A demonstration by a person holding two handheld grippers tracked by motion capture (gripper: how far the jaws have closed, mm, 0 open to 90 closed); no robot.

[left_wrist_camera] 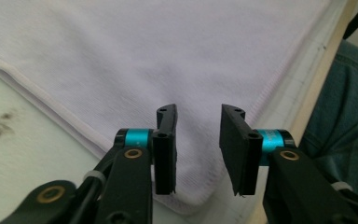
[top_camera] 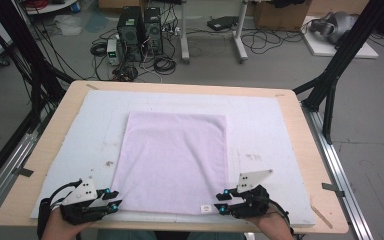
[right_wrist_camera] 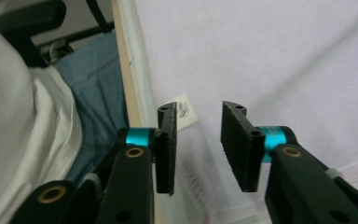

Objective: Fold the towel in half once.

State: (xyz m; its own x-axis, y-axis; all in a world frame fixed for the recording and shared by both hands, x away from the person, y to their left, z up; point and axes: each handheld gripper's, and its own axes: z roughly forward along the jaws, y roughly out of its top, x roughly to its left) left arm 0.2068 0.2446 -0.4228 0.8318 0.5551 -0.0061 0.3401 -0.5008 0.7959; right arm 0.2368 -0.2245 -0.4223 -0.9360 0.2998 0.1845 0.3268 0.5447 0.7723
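left claw (top_camera: 111, 199): jaws apart, holding nothing, at the near left corner of the towel (top_camera: 175, 160) | towel: flat on the white mat (top_camera: 260, 120) on the table (top_camera: 300, 150), no fold yet | right claw (top_camera: 223, 202): jaws apart, holding nothing, at near right corner by the tag (top_camera: 206, 207) | left to do: grab both corners, fold

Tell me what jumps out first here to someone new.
The pale lilac towel lies flat in the middle of the white mat that covers the wooden table. The left gripper sits at the towel's near left corner and the right gripper at its near right corner, beside a small white label; both have their jaws apart with nothing pinched. Behind the table, computer towers and tangled cables stand on the floor.
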